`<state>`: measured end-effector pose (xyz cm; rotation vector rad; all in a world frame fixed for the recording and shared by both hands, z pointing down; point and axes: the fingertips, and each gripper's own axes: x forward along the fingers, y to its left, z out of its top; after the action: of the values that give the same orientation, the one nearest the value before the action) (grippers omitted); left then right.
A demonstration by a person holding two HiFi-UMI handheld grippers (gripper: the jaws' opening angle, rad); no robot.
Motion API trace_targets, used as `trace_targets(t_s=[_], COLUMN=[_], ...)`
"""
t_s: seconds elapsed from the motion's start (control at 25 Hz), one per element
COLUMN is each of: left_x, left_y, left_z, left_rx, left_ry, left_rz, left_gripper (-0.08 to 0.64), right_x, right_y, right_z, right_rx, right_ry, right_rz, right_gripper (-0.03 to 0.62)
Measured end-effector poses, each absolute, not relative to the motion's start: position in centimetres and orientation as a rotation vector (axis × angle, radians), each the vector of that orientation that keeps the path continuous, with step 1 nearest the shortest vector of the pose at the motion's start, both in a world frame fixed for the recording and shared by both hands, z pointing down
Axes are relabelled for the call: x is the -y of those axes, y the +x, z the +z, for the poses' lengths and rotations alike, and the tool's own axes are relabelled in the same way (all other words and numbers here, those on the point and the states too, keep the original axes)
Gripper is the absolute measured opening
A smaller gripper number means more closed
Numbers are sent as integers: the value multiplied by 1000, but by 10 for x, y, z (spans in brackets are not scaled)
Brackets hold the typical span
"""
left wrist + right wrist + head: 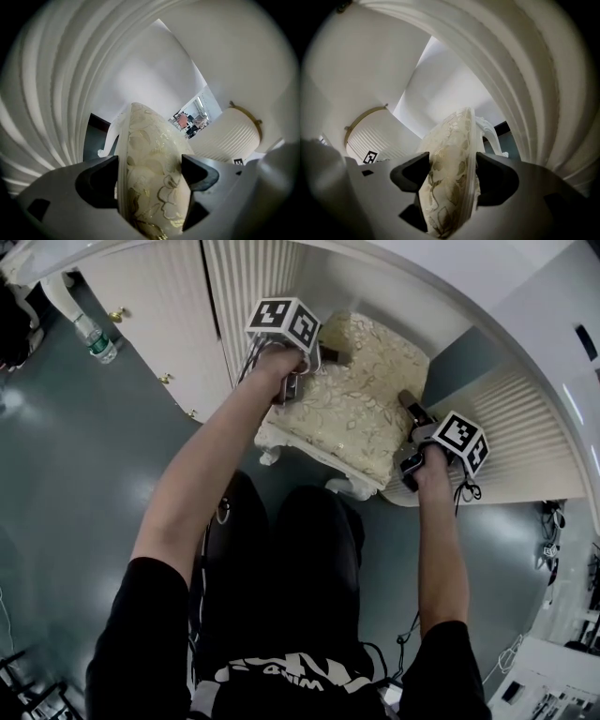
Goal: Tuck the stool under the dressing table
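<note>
Stool (356, 404): 1; dressing table (530, 437): 1

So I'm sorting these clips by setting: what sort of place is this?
Probably a bedroom corner mocked up in a workroom: a white dressing table with gold knobs and a cushioned stool partly under it, but cables trail on the grey floor at the right.

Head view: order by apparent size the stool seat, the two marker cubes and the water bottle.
Largest: stool seat.
Then: left marker cube and right marker cube, nearly alike.
Smallest: water bottle, though farther away.
</note>
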<state>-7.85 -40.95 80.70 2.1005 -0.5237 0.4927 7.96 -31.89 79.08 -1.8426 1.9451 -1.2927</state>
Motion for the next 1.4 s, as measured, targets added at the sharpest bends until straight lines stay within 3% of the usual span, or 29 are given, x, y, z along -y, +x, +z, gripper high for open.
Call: trace_targets(t_s=[0.28, 0.36, 0.44, 0.52, 0.64, 0.68, 1.08, 1.4], left_x=[411, 409, 409, 410, 409, 405, 326, 234], left_y=[-94, -105, -112, -115, -118, -117, -108, -158], left_z=[797, 786, 775, 767, 757, 755, 727, 649], left_rx=[554, 555, 569, 589, 652, 670, 639, 642], left_ry=[2169, 2223, 2279, 2322, 2398, 2435, 2346, 2126], left_rz=[466, 449, 445, 431, 447, 475, 565, 612], left_gripper=[408, 382, 290, 240, 22, 9, 8, 9], right_x=[307, 302, 301, 304, 308, 309, 292, 230], right_y=[85, 83, 79, 72, 55, 47, -48, -98], right_z=[765, 745, 732, 722, 716, 716, 678, 609], right_rx=[-2039, -2096, -2144, -2209, -2304, -2340, -2620, -2587], right_ry=[-1937, -1898, -1882, -1903, -1903, -1893, -1713, -1721], right_rz=[-1121, -1034, -967, -884, -811, -809, -1066, -1328], right_gripper=[305, 277, 200, 166, 26, 23, 23, 23])
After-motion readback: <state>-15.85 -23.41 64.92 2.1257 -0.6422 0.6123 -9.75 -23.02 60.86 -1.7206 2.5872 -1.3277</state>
